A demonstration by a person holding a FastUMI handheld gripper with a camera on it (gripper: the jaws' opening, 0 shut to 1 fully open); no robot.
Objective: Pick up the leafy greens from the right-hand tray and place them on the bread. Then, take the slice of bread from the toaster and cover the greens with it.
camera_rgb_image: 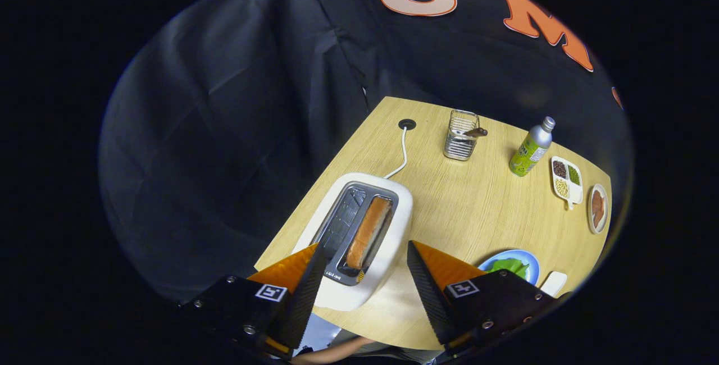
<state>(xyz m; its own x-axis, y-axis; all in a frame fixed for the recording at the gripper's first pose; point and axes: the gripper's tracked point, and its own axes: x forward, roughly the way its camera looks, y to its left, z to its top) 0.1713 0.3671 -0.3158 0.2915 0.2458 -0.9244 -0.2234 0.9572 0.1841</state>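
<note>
Gripper (365,255) spread wide over toaster (359,241) (bread slice (368,233) inside); greens (510,267) alongside.

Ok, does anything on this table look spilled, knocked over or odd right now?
Nothing stands out. The white two-slot toaster stands upright with a toasted bread slice in one slot, the green-labelled metal bottle is upright, and the open gripper hangs over the toaster.

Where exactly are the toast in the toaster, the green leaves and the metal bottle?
slice of bread (369,232), gripper view, on its browned top edge in the toaster slot.
leafy greens (511,267), gripper view, middle of the leaves on the blue plate.
bottle (530,151), gripper view, on its labelled body.
</note>
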